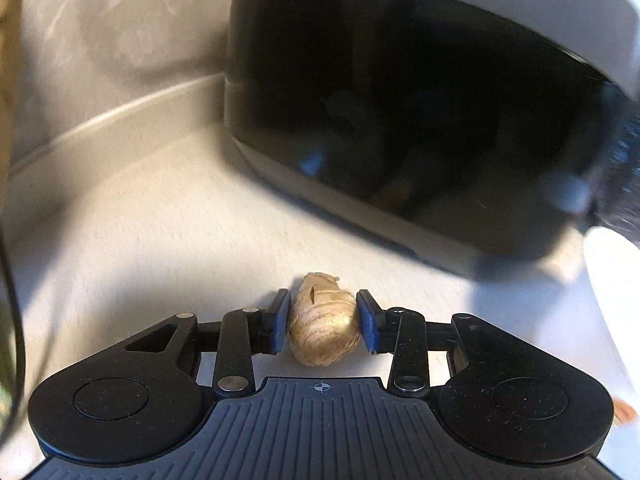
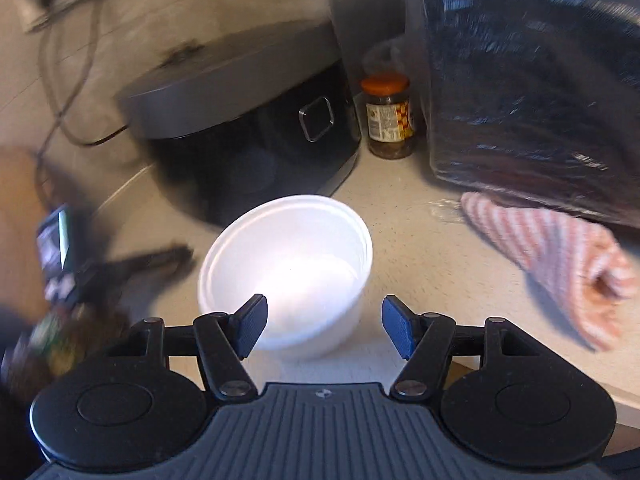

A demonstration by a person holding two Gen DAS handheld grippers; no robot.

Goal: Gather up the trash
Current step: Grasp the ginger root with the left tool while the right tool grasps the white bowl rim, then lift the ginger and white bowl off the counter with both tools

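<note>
In the left wrist view my left gripper [image 1: 323,320] is shut on a tan, ridged nutshell [image 1: 322,326], its blue pads pressing both sides, just above the pale counter. In the right wrist view my right gripper [image 2: 324,322] is open and empty, its blue pads either side of the near rim of a white foam bowl [image 2: 288,264] that stands on the counter. The bowl looks empty. Its edge also shows at the right of the left wrist view [image 1: 612,280]. The left gripper appears as a blurred dark shape [image 2: 132,268] left of the bowl.
A black and grey rice cooker [image 2: 248,120] stands behind the bowl and fills the left wrist view [image 1: 400,100]. A jar with an orange lid [image 2: 388,116], a dark plastic bag [image 2: 532,92] and a striped pink cloth [image 2: 560,264] lie to the right. Cables [image 2: 68,92] run up the wall.
</note>
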